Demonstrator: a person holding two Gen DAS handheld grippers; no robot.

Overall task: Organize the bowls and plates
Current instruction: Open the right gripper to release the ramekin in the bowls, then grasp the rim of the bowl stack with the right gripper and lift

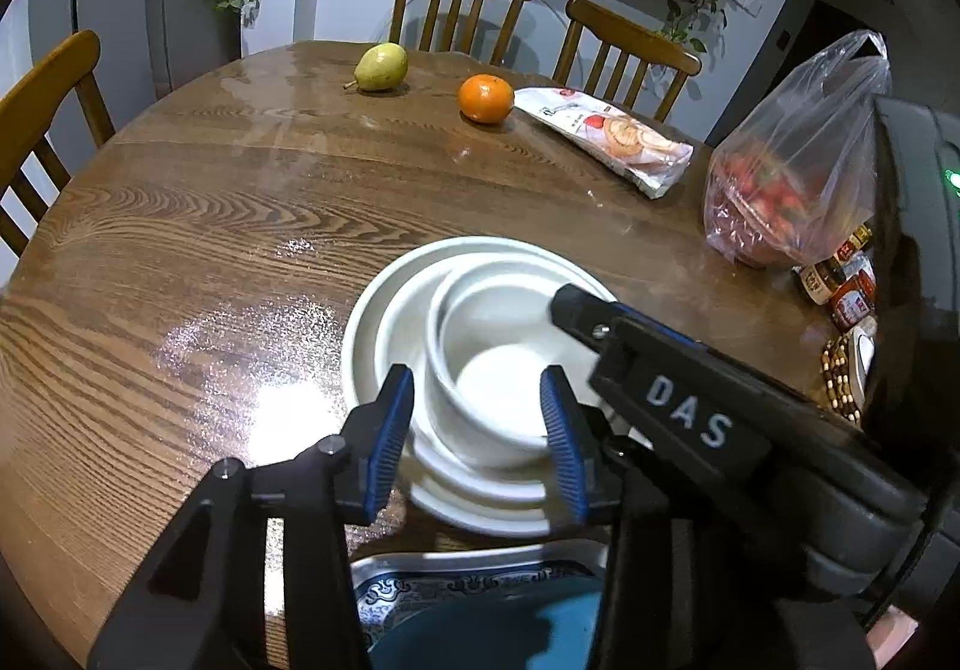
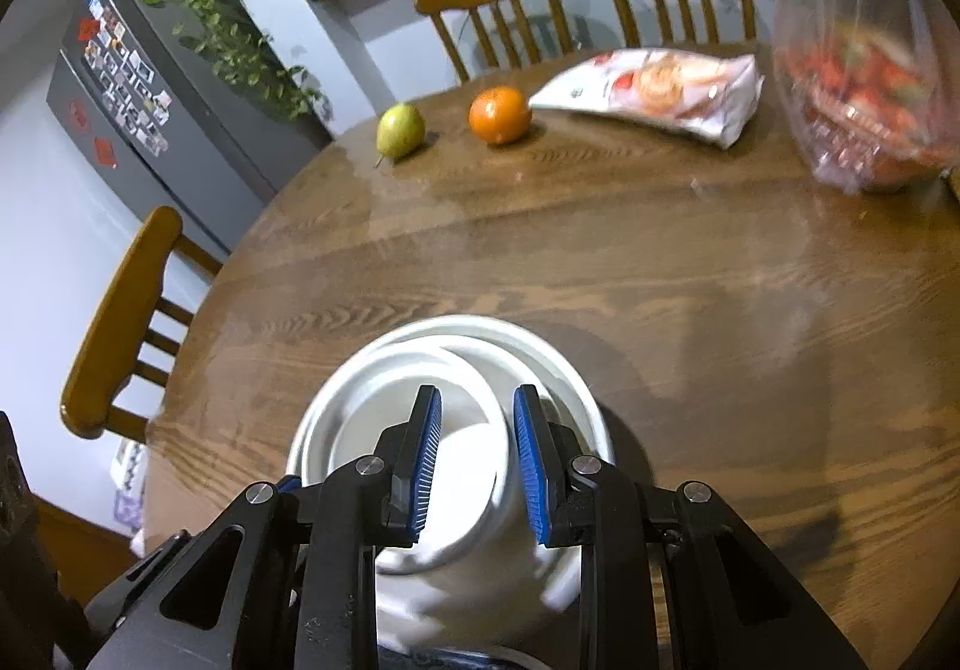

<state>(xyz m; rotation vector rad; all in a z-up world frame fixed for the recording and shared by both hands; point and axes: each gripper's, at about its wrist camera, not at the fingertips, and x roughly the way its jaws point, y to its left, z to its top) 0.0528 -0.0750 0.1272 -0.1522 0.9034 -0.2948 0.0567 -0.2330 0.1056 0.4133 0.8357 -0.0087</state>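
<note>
Looks like the stacking is mostly sorted: a small bowl point(image 1: 498, 370) sits nested inside a wider bowl point(image 1: 396, 322), and both rest in a big white plate point(image 1: 360, 328) on the near side of the table point(image 1: 210, 226). The right gripper point(image 2: 477, 460) has its pads on either side of the small bowl's rim, so it seems to be gripping it, though the blur makes contact hard to call. The left gripper point(image 1: 477, 430) hangs open over the near edge of the stack, holding nothing. What's probably left is the blue patterned plate point(image 1: 468, 586) at the near edge, not yet in the pile.
</note>
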